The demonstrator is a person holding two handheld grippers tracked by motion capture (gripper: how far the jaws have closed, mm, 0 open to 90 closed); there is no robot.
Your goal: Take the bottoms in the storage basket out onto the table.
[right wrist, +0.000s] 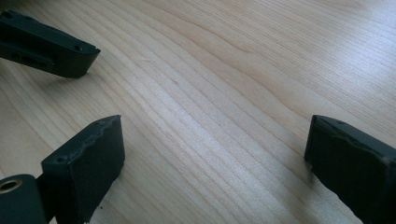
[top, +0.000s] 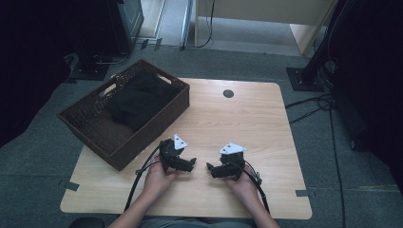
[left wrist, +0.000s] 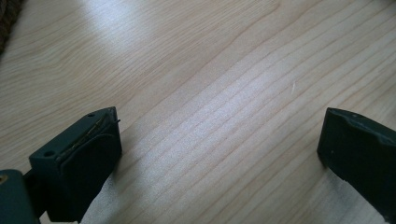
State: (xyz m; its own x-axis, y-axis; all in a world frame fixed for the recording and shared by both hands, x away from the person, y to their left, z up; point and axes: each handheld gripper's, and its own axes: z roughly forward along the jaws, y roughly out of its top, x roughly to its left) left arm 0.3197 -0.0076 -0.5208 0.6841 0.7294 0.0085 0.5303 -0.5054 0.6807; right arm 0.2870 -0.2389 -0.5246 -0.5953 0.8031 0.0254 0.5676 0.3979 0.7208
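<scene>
Left black two-jaw gripper [top: 190, 164] with grey three-cornered plate on top, held in the left hand [top: 158, 176] low over the pale wooden table with rounded corners [top: 247, 123]; jaws spread wide in the left gripper view [left wrist: 219, 149], bare wood grain between them, nothing clasped; tips pointing across toward the other gripper

Right black two-jaw gripper [top: 210, 168], likewise capped with a grey plate, held in the right hand [top: 243, 183] just beside its partner, tips facing it with a narrow gap between, not touching; jaws parted wide in the right gripper view [right wrist: 215, 154], only tabletop between the pads, nothing held; beyond its own left jaw in that view, one black jaw of the left gripper [right wrist: 51, 49] lying close over the wood

Dark brown woven wicker basket with cut-out handles [top: 90, 123] up and to the left of the left gripper, well apart from the jaws, sitting skewed on the table's far left corner with part of it overhanging the edge; inside it a crumpled black cloth [top: 138, 99], bunched toward the basket's far end, untouched by either gripper; a sliver of the basket's weave at the upper left edge of the left gripper view [left wrist: 7, 23]

Small dark round disc [top: 228, 93] set in the tabletop beyond both grippers, near the far edge; black cables trailing back from each gripper past the forearms toward the near edge; grey carpet around the table
</scene>
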